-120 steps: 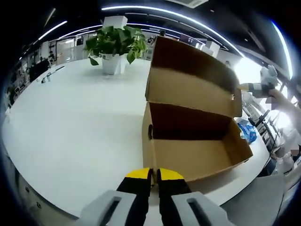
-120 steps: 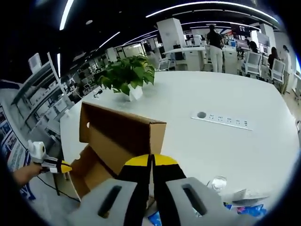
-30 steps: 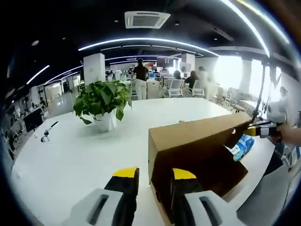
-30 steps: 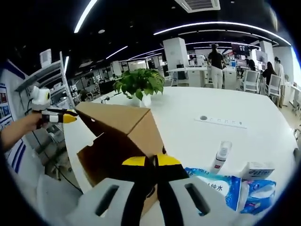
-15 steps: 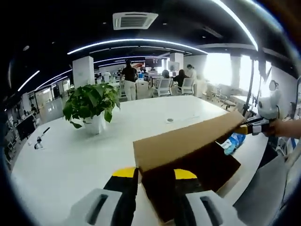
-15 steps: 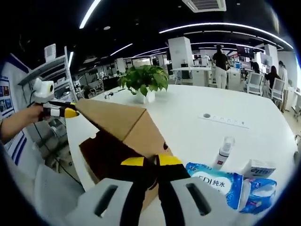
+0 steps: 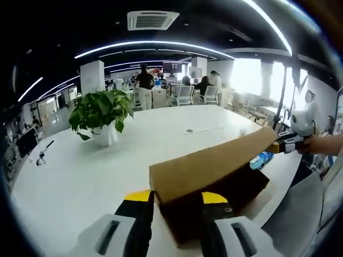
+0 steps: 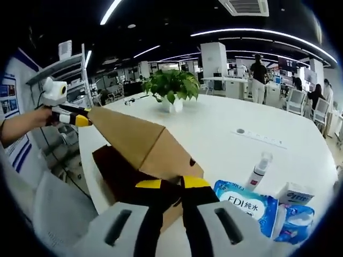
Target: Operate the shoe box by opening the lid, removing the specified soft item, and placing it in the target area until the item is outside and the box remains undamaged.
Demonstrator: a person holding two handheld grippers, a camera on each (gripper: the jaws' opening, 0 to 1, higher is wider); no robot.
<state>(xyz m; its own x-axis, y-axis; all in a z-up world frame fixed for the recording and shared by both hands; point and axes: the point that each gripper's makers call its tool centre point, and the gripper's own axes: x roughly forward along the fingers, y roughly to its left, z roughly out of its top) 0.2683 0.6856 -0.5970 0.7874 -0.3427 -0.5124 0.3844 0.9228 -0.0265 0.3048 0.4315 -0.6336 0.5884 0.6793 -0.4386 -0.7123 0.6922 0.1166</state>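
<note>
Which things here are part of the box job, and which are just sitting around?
For the job:
- shoe box
- its lid
- left gripper
- right gripper

Just sitting around:
- potted plant
- wet wipes pack
- spray bottle
- tissue pack
- power strip

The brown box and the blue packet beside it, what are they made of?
The brown shoe box looks like matte cardboard: dull, with stiff folded edges. The blue packet with white lettering looks like shiny plastic film, since it glints and crinkles, though that is only a guess.
</note>
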